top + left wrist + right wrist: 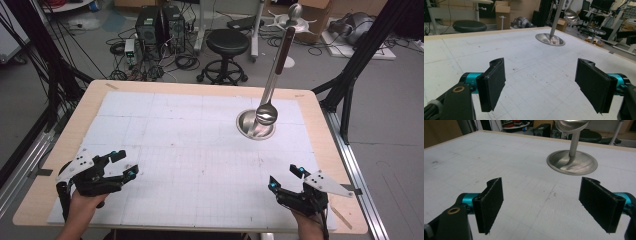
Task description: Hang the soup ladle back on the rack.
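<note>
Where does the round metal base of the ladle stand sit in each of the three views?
High view: the round metal base sits right of centre on the far half of the white gridded mat.
Left gripper view: upper middle, beyond the open jaws.
Right gripper view: upper right, ahead of the open jaws.
Shared landmark: the upright post rising from the base.

Metal stand (256, 125): round shiny dish-shaped base flat on white gridded worktop (190, 150), upper right of centre in high view. Slim upright pole (277, 62) rises from base, leaning toward top of frame, dark band partway up, ball top. Shiny steel ladle bowl (266, 114) hangs just above base, reflective, facing camera.
</note>
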